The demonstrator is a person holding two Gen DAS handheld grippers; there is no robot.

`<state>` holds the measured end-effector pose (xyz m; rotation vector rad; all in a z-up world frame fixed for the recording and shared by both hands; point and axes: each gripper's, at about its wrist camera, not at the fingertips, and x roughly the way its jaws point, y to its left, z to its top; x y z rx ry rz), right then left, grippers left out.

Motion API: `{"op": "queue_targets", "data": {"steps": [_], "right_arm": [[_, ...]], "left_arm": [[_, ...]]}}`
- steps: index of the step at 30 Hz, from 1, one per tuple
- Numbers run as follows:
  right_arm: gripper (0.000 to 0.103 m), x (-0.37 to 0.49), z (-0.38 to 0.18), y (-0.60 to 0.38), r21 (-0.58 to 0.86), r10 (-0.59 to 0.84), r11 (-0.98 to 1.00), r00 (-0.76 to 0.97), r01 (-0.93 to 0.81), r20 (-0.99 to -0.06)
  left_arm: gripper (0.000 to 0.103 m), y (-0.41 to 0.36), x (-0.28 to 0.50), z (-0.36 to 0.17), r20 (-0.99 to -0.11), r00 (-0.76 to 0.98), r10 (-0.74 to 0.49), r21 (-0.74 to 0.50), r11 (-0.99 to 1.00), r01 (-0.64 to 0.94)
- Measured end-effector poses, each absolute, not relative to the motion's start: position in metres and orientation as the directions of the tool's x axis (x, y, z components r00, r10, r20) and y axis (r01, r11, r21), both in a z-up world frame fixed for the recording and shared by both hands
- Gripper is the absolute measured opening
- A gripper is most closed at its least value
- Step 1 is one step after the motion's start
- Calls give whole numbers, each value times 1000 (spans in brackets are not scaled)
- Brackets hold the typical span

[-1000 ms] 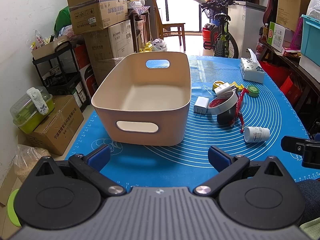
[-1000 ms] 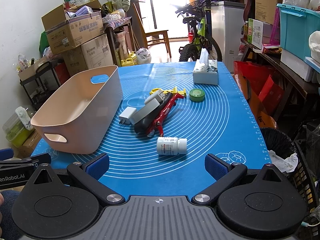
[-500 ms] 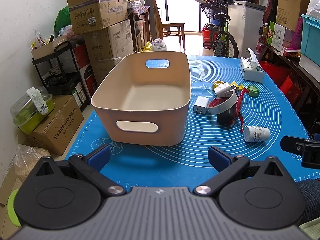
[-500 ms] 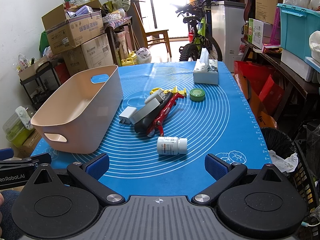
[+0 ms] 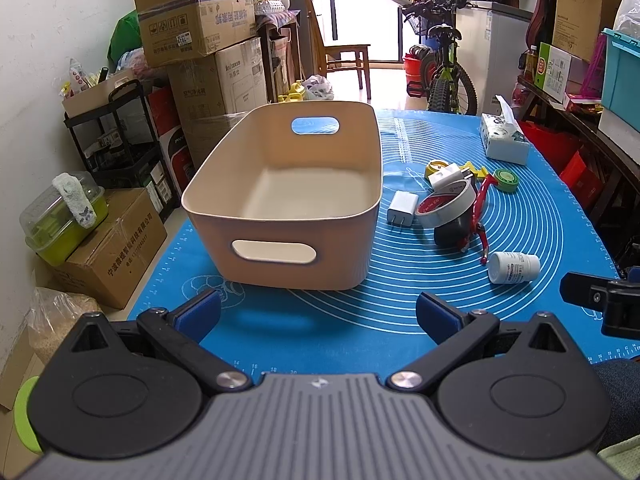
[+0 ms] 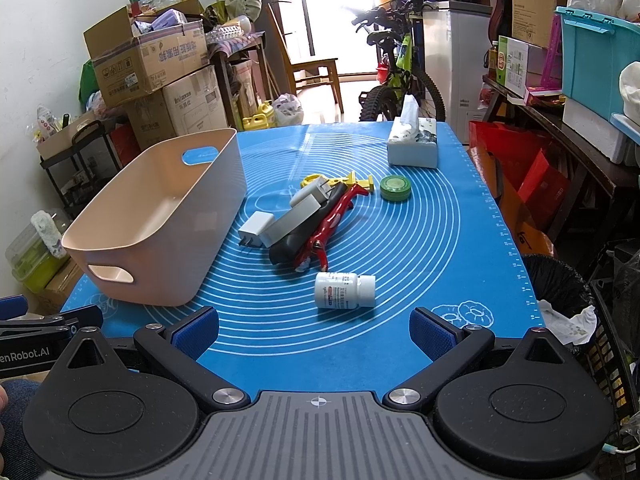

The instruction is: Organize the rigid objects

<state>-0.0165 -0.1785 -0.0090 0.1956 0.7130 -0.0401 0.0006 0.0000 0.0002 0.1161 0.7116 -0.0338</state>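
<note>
While both grippers gape, bin (image 5: 280, 236) crowds mat's (image 5: 360, 332) left edge.

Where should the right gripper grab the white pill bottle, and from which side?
Grip the white pill bottle across its labelled body, coming down from above with the right gripper, whose jaws are open. It lies on its side on the blue mat, cap pointing right, clear of the other items, so one finger goes on the near side, one on the far. The narrower cap offers less surface.
</note>
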Motion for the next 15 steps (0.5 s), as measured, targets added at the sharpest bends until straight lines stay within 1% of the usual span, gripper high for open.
{"op": "queue_targets", "data": {"steps": [15], "right_arm": [[101,-17,-13,-172,159,31,983,756,96,-654]], "left_arm": [[102,2,-4,-2,-658,753,10,94,993,69]]}}
